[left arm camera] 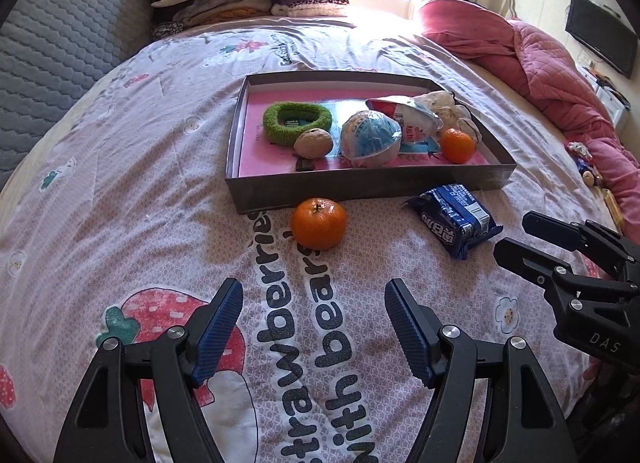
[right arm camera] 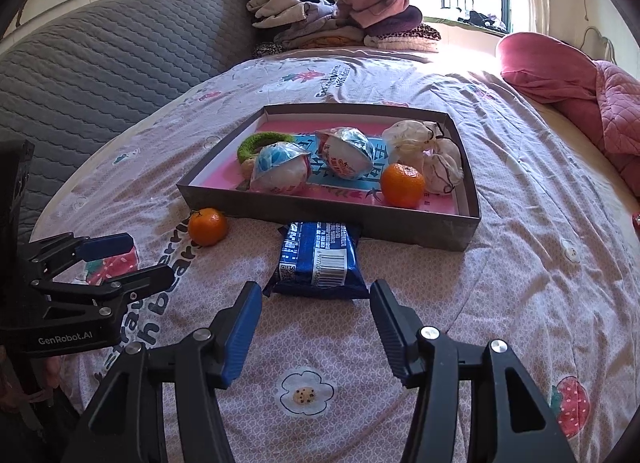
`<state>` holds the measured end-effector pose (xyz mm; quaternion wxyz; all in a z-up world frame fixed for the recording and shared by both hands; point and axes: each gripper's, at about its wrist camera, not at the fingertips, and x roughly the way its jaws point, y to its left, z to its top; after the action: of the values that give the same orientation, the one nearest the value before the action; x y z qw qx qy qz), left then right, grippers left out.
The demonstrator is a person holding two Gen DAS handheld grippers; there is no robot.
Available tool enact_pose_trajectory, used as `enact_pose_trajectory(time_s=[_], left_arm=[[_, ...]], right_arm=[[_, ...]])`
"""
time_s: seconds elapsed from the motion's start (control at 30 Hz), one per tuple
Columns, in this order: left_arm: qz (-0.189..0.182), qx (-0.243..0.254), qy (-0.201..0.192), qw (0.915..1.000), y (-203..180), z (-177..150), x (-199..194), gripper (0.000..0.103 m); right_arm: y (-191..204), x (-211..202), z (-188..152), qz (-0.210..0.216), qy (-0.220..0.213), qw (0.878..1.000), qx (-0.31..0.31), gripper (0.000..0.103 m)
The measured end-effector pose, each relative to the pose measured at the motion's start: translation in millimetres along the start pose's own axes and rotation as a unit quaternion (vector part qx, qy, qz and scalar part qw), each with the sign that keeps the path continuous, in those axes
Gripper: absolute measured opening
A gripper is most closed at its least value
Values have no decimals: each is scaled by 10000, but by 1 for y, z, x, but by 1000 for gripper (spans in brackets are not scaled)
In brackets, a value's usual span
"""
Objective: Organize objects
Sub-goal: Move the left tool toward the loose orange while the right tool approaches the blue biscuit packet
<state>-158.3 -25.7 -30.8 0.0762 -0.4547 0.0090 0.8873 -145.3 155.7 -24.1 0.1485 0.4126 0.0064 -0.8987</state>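
We see both the left gripper (left arm camera: 314, 327) and right gripper (right arm camera: 316, 329) spread wide, empty. The tangerine (left arm camera: 318, 223) and blue packet (right arm camera: 320, 259) lie on the bed near the tray's (left arm camera: 360, 185) front wall, the packet possibly touching it.

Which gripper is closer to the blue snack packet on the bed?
Right. The right gripper sits just short of the blue snack packet, jaws open; the left gripper faces the loose orange.
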Motion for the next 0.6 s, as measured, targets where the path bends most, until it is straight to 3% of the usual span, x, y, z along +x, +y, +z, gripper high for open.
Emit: enact_pose_trajectory(time_s=[0.6], left_arm=[[-4, -74, -49, 10000, 3, 10, 17, 75]], right_arm=[[1, 17, 15, -49, -19, 10000, 38, 56]])
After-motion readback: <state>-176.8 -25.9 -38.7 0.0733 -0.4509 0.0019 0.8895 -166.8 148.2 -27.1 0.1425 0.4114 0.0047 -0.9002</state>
